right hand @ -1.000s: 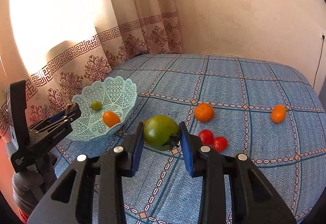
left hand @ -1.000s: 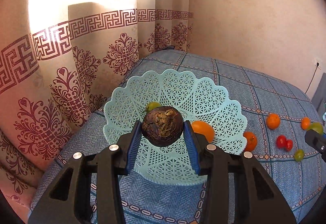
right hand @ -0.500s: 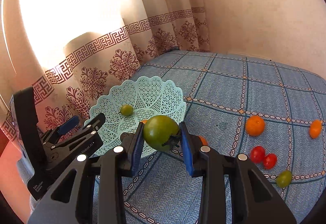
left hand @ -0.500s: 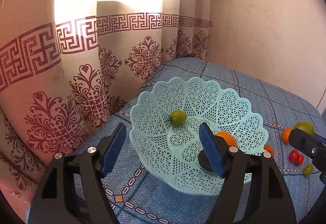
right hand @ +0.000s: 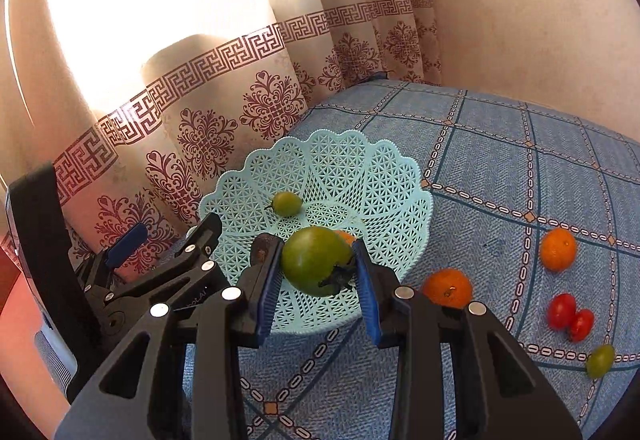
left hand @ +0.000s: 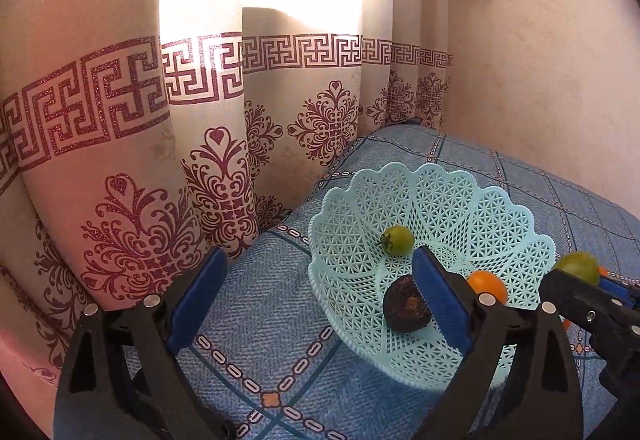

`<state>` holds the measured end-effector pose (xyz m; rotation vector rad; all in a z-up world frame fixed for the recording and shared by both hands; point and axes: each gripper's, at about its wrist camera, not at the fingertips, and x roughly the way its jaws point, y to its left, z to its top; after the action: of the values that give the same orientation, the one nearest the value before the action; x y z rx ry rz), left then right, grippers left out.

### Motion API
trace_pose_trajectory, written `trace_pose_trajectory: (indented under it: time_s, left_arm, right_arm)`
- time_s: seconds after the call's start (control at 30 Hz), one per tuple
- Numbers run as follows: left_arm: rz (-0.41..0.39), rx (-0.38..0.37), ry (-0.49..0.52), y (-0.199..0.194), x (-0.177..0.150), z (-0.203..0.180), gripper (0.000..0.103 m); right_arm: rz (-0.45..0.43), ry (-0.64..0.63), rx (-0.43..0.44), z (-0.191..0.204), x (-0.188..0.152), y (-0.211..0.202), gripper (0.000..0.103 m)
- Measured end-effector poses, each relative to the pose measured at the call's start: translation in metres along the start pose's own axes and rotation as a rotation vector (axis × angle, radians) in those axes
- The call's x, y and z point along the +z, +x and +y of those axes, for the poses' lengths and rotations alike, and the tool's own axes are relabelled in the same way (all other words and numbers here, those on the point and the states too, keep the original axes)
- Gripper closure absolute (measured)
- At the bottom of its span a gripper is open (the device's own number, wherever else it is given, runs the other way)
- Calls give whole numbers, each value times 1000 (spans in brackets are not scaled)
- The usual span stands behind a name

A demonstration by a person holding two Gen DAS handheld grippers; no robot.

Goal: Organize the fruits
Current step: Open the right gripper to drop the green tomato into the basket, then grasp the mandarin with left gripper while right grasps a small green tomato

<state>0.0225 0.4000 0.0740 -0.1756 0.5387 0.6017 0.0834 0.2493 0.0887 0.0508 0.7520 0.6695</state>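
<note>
Fruits sit in the mint basket (right hand: 384, 175) on the bed — small green tomato (right hand: 286, 203), dark fruit (left hand: 406, 304), orange (left hand: 486, 284) — while my right tool (right hand: 316, 272) pinches a big green tomato (right hand: 314, 264) over its 6 o'clock rim and my left tool (left hand: 316, 304) gapes wide at 9 o'clock.

A cream curtain (left hand: 248, 127) with maroon key-pattern bands and floral motifs glows with backlight from a window behind it. Beside it stands a plain beige wall (left hand: 552, 71). A blue checked bedspread (right hand: 520, 175) covers the bed.
</note>
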Motion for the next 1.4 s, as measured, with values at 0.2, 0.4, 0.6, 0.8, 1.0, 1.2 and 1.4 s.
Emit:
trace_pose_trajectory:
  time_s: [0.2,0.4,0.6,0.8,1.0,1.2,1.4]
  left_arm:
    - [33,3,-36,6,-1,9,6]
    - [31,3,-30,4,-1,6,5]
    - [31,3,-26,5,0,3,5]
    - [23,-6,-25,-2,1,1,5]
    - [13,-58,-3,-16,4,-7,5]
    - [4,-116,43,-31,4,-23,5]
    - [9,-177,84,-44,3,-41,5]
  right_arm:
    - [-8,22,0,-5,-3,-1,55]
    - [-21,20,-20,-8,-4,-7,55]
    - [-47,27,-57,-17,-6,-20,55]
    - [-65,51,-118,-37,-15,-35,55]
    - [-72,98,-166,-60,-23,-47,55]
    - [-77,126,-210,-82,-33,-63,55]
    - [-80,155,-249,-104,-47,-78,55]
